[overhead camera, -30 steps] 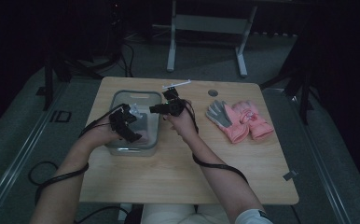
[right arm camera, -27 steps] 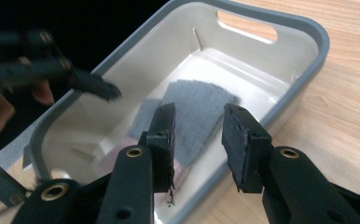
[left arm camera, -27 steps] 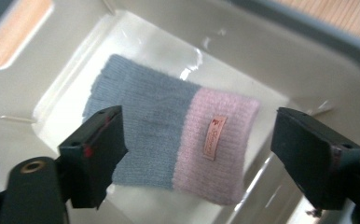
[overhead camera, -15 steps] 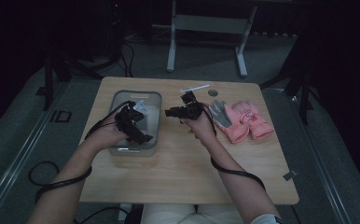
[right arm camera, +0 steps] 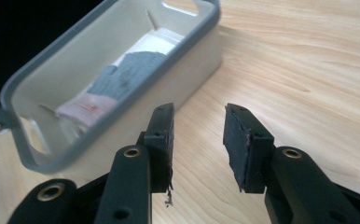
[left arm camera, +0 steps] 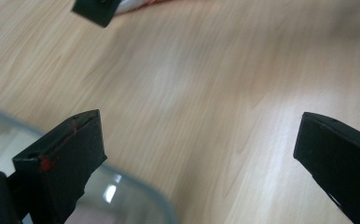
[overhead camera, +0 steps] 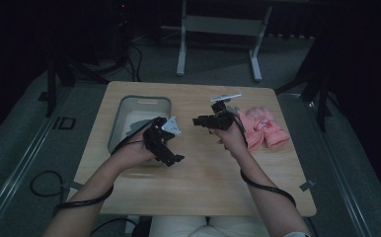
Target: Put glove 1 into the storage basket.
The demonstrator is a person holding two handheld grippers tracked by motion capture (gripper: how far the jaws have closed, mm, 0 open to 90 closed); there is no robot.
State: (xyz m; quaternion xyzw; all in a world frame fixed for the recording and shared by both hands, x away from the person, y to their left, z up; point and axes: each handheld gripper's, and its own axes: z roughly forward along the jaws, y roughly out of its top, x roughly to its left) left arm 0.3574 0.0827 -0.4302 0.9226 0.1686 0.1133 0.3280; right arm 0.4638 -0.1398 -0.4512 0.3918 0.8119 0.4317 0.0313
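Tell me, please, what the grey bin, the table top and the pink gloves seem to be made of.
Grey bin: probably moulded plastic, matt, with smooth walls, a rounded rim and a cut-out handle.
Table top: wood or a wood-look laminate, pale with visible grain and a slight sheen.
Pink gloves: likely soft fabric, perhaps knitted; too small to be sure.

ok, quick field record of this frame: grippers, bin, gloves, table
left gripper: jaws wide open after just opening, nothing between them, at the bin's near right edge
right gripper: jaws part open, empty, pointing toward the bin
bin: grey, on the table's left side
bin contents: a grey glove with a pink cuff
pink gloves: lying on the table right of the right gripper
table: light wood
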